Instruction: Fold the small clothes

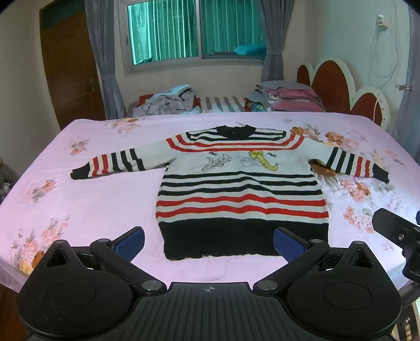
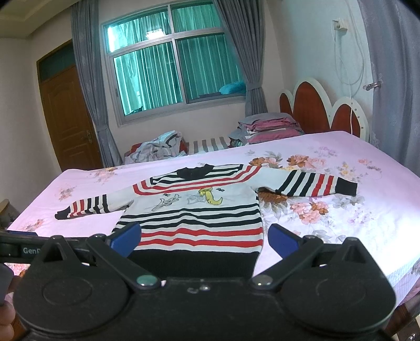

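Left wrist view: the left gripper (image 1: 208, 242), jaws spread and empty, hangs at the bed's (image 1: 92, 199) near edge; the striped red, black and white knitted child's sweater (image 1: 241, 188) lies flat ahead, hem nearest.

Right wrist view: the right gripper (image 2: 204, 237), also spread and empty, faces the sweater's (image 2: 194, 217) hem; collar points to the far edge.

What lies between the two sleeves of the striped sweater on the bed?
The sweater body with its cartoon print lies there, spread flat on the pink floral sheet; both wrist views show it.

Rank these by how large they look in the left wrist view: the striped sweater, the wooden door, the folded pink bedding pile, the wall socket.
1. Striped sweater, nearest the camera
2. Wooden door
3. Folded pink bedding pile
4. Wall socket
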The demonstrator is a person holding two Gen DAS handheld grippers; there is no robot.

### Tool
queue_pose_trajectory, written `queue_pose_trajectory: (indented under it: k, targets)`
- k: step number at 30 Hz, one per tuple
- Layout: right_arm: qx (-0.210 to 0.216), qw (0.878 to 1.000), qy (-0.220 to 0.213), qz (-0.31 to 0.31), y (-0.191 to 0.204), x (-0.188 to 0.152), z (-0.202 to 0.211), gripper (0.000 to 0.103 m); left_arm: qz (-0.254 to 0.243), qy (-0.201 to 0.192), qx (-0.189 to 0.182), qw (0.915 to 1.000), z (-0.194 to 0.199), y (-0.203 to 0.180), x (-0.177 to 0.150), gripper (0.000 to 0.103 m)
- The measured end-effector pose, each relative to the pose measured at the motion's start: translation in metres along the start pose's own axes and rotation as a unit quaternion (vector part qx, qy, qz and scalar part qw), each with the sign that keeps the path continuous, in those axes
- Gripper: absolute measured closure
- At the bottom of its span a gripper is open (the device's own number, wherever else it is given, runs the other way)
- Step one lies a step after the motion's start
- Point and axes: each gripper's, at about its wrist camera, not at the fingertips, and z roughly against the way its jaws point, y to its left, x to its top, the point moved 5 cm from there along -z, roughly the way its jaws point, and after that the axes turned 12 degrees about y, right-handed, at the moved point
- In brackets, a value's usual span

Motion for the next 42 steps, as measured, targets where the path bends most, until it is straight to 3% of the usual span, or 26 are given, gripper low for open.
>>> queue_pose_trajectory:
  k: [10, 22, 42]
  targets:
    - [-0.002, 1.000, 0.007, -0.006, 0.000, 0.005, -0.014, 0.000, 0.000, 0.006, 0.000, 1.0000, -0.007, 0.001, 0.005, 0.000]
    - [-0.012, 1.000, 0.018, -0.016, -0.001, 0.012, -0.045, 0.000, 0.002, 0.022, 0.002, 0.9998, -0.043, 0.014, 0.030, 0.000]
    - [-0.073, 0.994, 0.034, -0.067, 0.005, 0.064, -0.142, 0.000, -0.018, 0.038, -0.035, 0.9985, -0.156, 0.054, 0.128, 0.000]
